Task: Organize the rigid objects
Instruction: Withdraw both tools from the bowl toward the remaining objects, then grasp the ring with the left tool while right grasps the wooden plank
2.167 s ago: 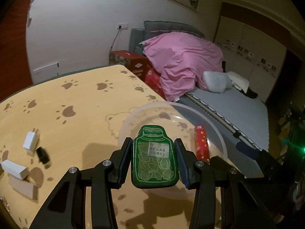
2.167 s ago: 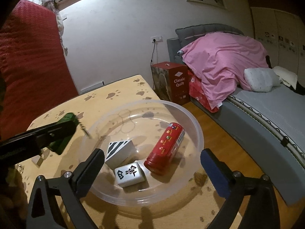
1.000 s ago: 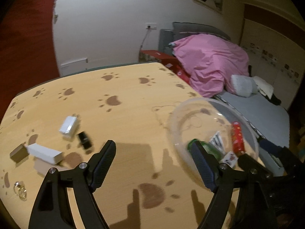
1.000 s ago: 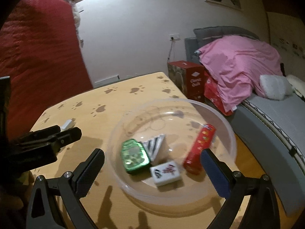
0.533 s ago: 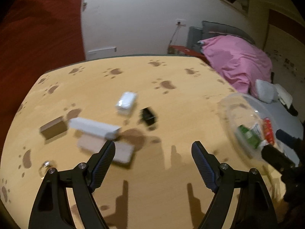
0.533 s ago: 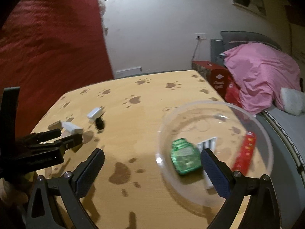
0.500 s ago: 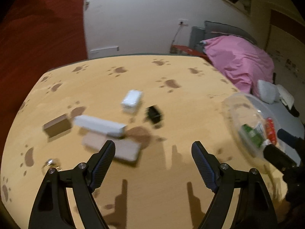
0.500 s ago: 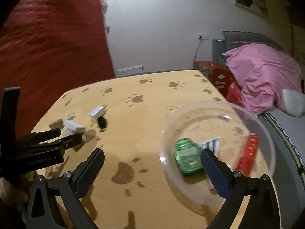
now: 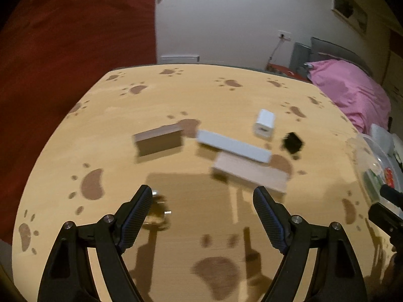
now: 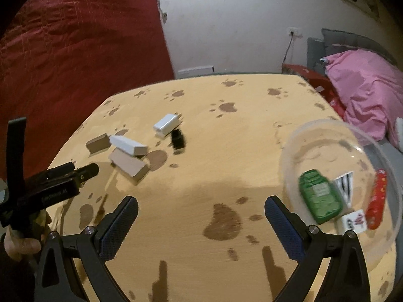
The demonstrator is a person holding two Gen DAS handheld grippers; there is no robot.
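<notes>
My left gripper [image 9: 202, 196] is open and empty above the paw-print table [image 9: 176, 95]; from the right wrist view it shows at the far left [image 10: 73, 173]. Ahead of it lie a long white box [image 9: 233, 146], a beige block [image 9: 249, 173], a brown block [image 9: 158, 142], a white charger [image 9: 264, 124] and a small black cube [image 9: 292, 142]. A metal ring [image 9: 157, 210] lies by its left finger. My right gripper [image 10: 201, 207] is open and empty. The clear bowl [image 10: 314, 128] holds a green tin [image 10: 318, 196], a striped block [image 10: 343, 186], a mahjong tile [image 10: 352, 221] and a red tube [image 10: 376, 200].
A red curtain [image 10: 75, 50] hangs behind the table on the left. A bed with a pink duvet [image 10: 365, 85] and a red box [image 10: 309, 74] stand past the table's right edge. The bowl sits near that right edge.
My left gripper let go of the green tin into the bowl, opened, and swung left toward the loose blocks. My right gripper has also turned left, so the bowl slid to the right of its view.
</notes>
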